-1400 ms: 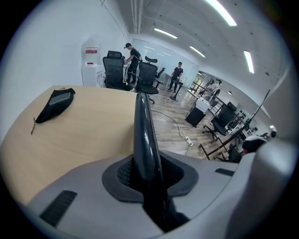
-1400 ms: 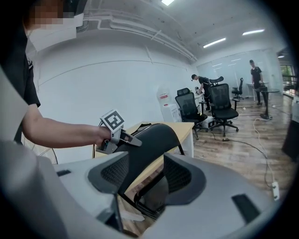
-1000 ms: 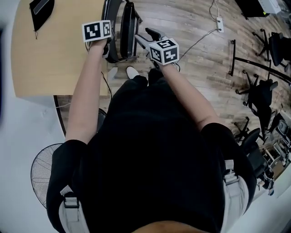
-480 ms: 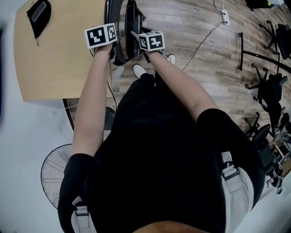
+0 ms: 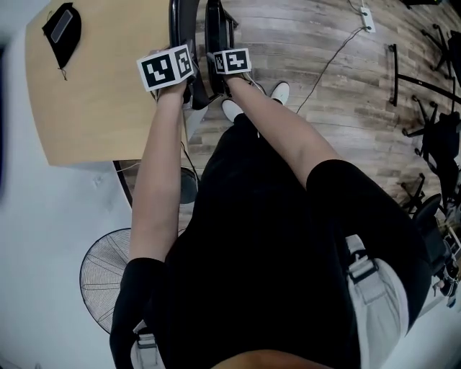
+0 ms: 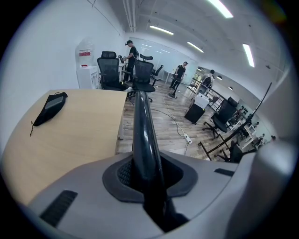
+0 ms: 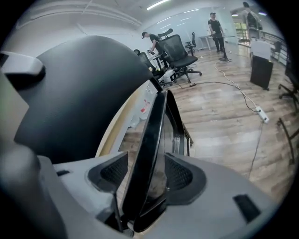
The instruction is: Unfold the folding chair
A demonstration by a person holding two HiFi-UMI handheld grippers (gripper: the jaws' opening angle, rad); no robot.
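The black folding chair (image 5: 215, 29) stands folded beside the wooden table (image 5: 94, 94). My left gripper (image 6: 147, 179) is shut on the thin top edge of the chair's back (image 6: 142, 126), which runs up between its pads. In the head view the left gripper (image 5: 184, 81) sits just left of the right gripper (image 5: 220, 70). My right gripper (image 7: 147, 179) has the chair's seat panel (image 7: 152, 140) between its jaws, which are opening; a gap shows beside the right pad (image 7: 180, 172). The chair's dark back (image 7: 84, 93) fills the left of the right gripper view.
A black pouch (image 5: 61, 29) lies on the table's far corner. A floor fan (image 5: 108, 274) stands at my left. A power strip (image 5: 369, 18) and its cable lie on the wooden floor. Office chairs (image 6: 110, 72) and people (image 6: 132, 53) are far across the room.
My right gripper came down and leftward from beside the chair onto the seat panel's edge. The left gripper kept its hold on the chair's back.
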